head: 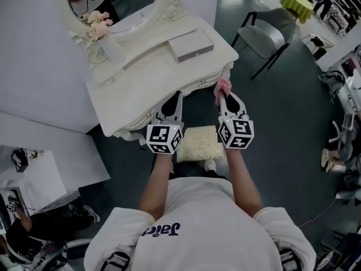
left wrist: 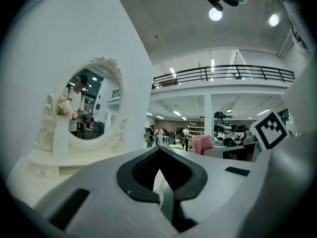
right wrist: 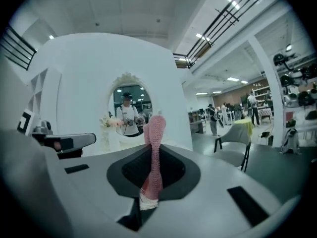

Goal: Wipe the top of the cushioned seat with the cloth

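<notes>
Surface: cream vanity table, oval mirror, dark floor.
Seat: we see the cushioned seat partly behind our grippers.
Right gripper: clamped on pink cloth.
Left gripper: jaws together, empty.

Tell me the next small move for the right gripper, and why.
Probably lower the right gripper toward the cream tufted cushioned seat. Its jaws are clamped on the pink knitted cloth, which is held up by the edge of the white vanity table, above the seat and not touching it.

R claw clamped on pink cloth, oval mirror & grey chair beyond
</notes>
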